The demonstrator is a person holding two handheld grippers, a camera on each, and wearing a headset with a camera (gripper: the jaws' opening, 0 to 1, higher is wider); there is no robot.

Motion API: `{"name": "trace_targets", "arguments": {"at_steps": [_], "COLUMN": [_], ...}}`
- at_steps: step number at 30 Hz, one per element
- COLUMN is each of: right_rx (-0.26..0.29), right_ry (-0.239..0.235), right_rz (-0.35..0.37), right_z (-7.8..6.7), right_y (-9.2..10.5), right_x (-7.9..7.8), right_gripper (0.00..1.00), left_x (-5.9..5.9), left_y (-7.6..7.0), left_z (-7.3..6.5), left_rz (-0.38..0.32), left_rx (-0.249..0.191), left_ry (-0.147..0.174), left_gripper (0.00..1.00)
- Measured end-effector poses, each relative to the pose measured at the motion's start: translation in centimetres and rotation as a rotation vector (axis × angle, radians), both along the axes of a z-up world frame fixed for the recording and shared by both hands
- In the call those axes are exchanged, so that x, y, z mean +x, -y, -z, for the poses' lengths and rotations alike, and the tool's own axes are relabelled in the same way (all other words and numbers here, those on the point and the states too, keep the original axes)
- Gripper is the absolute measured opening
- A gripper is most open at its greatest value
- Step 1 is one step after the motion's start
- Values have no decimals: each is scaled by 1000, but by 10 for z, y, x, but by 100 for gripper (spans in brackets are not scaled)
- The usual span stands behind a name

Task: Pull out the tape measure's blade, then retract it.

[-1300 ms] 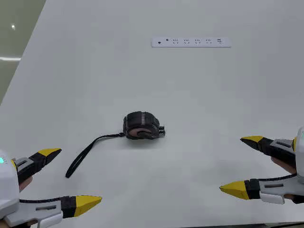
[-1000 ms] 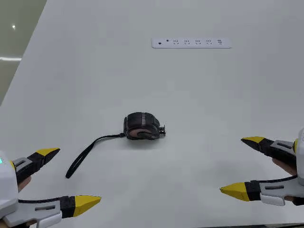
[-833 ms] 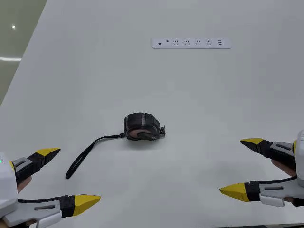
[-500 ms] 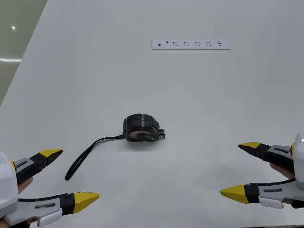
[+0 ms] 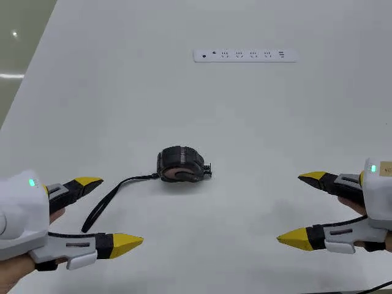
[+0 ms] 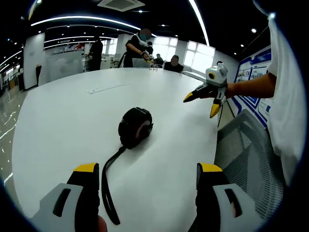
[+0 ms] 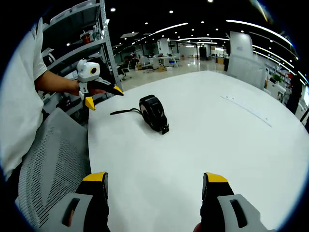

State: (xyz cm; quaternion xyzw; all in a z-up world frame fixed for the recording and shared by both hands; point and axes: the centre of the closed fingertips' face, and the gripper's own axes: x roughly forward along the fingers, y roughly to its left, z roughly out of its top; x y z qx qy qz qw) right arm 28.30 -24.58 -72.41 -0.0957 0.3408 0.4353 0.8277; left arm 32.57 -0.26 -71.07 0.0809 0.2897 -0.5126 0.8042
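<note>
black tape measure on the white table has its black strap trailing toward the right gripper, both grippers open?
No: the black strap trails toward the left gripper, not the right gripper; see the head view. The black tape measure is on the white table, both grippers open.

— What's it all sitting on?
— A white table (image 5: 294,122), smooth and plain.
— And on it?
— A black tape measure (image 5: 181,165) near the middle, its strap (image 5: 109,197) trailing off toward the near left. Well beyond it, a white power strip (image 5: 245,56) lies flat.
</note>
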Motion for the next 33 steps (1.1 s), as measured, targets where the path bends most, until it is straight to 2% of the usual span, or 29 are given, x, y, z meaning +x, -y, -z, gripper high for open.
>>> {"name": "trace_targets", "arguments": {"at_steps": [11,24,27,33], "right_rx": [-32,-74,-81,-90], "right_ry": [6,12,12,11], "right_rz": [-90,-175,-189,-216], "right_z": [6,12,14,17], "right_y": [-13,-22,-24,-29], "right_x": [21,42,47,53], "right_gripper": [79,78,78,77], "left_x": [22,39,43,49], "left_y": [22,45,48,52], "left_z": [0,4,5,14], "left_rz": [114,223,235,272], "left_rx": [37,70,74,120], "left_ry": [48,79,76,85], "left_gripper": [79,78,77,76]}}
